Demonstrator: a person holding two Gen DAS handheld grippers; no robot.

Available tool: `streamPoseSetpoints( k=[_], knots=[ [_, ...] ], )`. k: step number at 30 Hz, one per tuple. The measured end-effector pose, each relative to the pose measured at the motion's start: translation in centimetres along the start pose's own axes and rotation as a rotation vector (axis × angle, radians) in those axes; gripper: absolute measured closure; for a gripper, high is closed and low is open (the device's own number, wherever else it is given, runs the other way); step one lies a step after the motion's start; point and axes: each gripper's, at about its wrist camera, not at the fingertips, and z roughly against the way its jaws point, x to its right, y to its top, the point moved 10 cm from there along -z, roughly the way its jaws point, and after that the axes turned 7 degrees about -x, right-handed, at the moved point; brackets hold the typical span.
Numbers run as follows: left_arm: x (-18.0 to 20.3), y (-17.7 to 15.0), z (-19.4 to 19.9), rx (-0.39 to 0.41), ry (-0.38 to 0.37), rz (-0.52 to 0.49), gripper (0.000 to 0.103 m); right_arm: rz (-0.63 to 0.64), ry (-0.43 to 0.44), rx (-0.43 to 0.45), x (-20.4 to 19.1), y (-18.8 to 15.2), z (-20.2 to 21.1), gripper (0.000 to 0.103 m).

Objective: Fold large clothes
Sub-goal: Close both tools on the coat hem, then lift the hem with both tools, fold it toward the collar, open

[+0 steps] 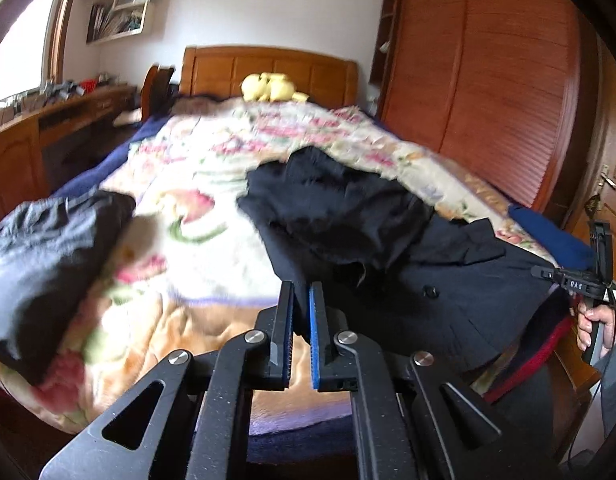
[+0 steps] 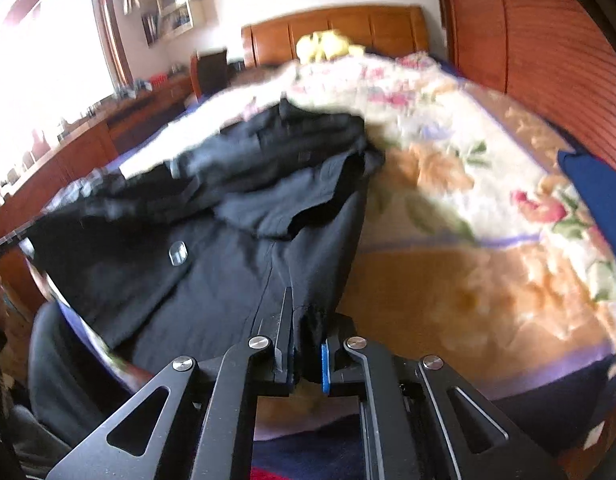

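A large black buttoned garment (image 1: 388,248) lies rumpled on the floral bedspread (image 1: 196,184), its near part hanging over the bed's front edge. My left gripper (image 1: 301,292) is shut on the garment's near left edge, cloth between the blue pads. The right gripper shows at the far right of the left wrist view (image 1: 588,280), held in a hand. In the right wrist view the garment (image 2: 236,248) fills the left half, and my right gripper (image 2: 304,320) is shut on its near hem, black cloth bunched between the fingers.
A folded grey garment (image 1: 48,264) lies on the bed's left side. A yellow plush toy (image 1: 268,87) sits by the wooden headboard (image 1: 268,70). A wooden wardrobe (image 1: 488,72) stands right, a desk (image 1: 48,128) left. A blue cloth (image 2: 596,200) lies at the bed's right edge.
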Motion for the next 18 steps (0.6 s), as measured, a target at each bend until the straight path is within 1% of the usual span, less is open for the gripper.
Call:
streamPoseSetpoints(
  k=[4, 6, 11, 12, 16, 18],
  knots=[
    [1.3, 2.0, 3.7, 0.068, -0.015, -0.039, 0.096, 0.017, 0.009, 0.106, -0.9, 1.6, 5.0, 0.095],
    [1.5, 2.5, 5.3, 0.102, -0.017, -0.052, 0.096, 0.03, 0.008, 0.155, -1.4, 2.2, 7.5, 0.095],
    [2.7, 4.1, 9.8, 0.193, -0.032, -0.081, 0.096, 0.063, -0.002, 0.256, -2.1, 3.1, 13.3, 0.095],
    [2.8, 4.4, 10.5, 0.207, -0.036, -0.084, 0.096, 0.059, -0.037, 0.193, -1.9, 2.5, 14.2, 0.095],
    [3.2, 5.2, 13.3, 0.261, -0.067, -0.083, 0.096, 0.064, -0.023, 0.265, -2.2, 2.9, 18.5, 0.095],
    [3.1, 5.4, 14.0, 0.273, -0.067, -0.085, 0.096, 0.064, -0.019, 0.289, -1.6, 2.9, 19.8, 0.095]
  ],
)
